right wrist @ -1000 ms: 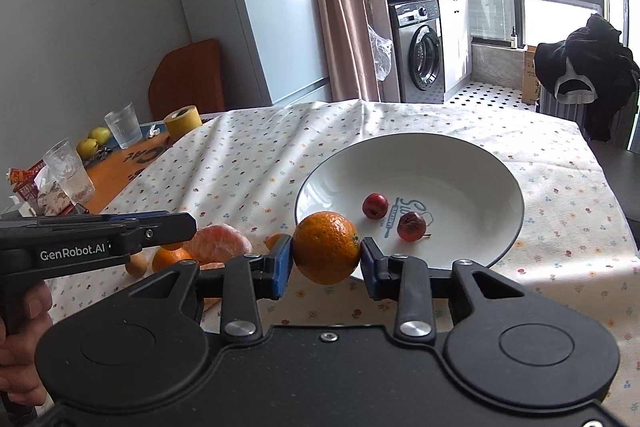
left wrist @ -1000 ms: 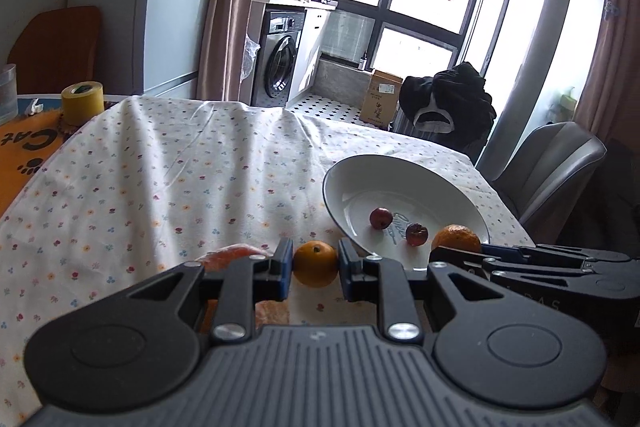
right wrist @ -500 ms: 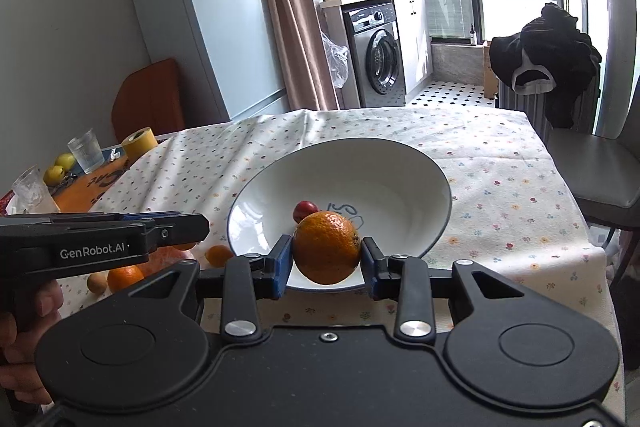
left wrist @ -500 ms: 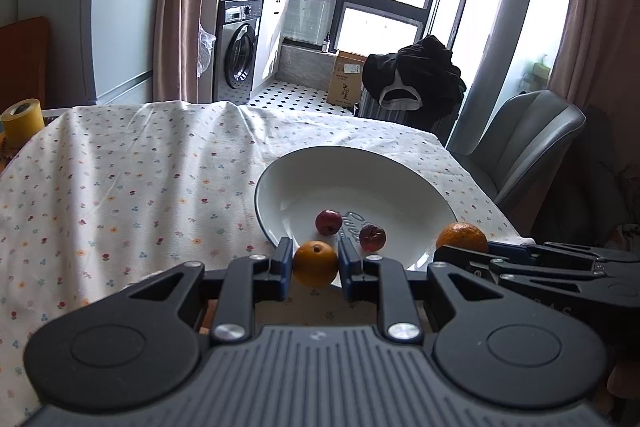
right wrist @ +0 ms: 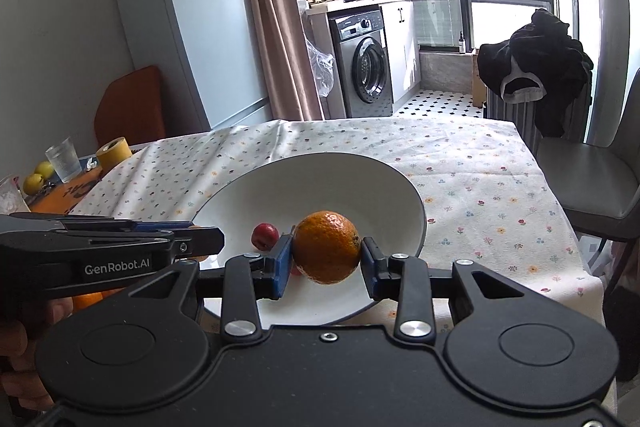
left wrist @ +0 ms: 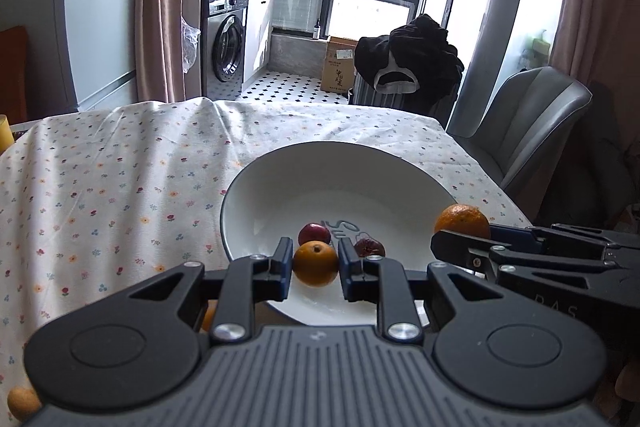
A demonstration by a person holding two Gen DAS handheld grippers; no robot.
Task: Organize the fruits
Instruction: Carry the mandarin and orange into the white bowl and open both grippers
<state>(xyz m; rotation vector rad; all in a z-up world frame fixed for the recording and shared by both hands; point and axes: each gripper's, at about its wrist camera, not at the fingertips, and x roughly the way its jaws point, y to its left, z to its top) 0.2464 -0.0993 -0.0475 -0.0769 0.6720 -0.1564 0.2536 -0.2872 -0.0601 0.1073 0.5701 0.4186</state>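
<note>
Fingers of the left gripper [left wrist: 315, 269] are closed on a small orange [left wrist: 315, 263]; fingers of the right gripper [right wrist: 326, 257] are closed on a larger orange [right wrist: 327, 247]. Each fruit is pinched between blue pads and held above the near part of the white bowl [left wrist: 280, 179]. One second ago both oranges hung over the flowered tablecloth [left wrist: 120, 179], short of the rim; half a second ago they reached the rim; now both are over the bowl's interior, beside a red fruit [left wrist: 314, 233] and a darker wrinkled one [left wrist: 369, 247] that lie on the bowl floor. The carry thus appears nearly complete, and release into the bowl is judged the next step. More orange fruit remains on the cloth at lower left [left wrist: 22, 402], so the sorting is unfinished. Legible writing: "GenRobot.AI" on the left gripper's side, seen from the right wrist view [right wrist: 122, 268]; a dark print on the bowl floor is unreadable.
</note>
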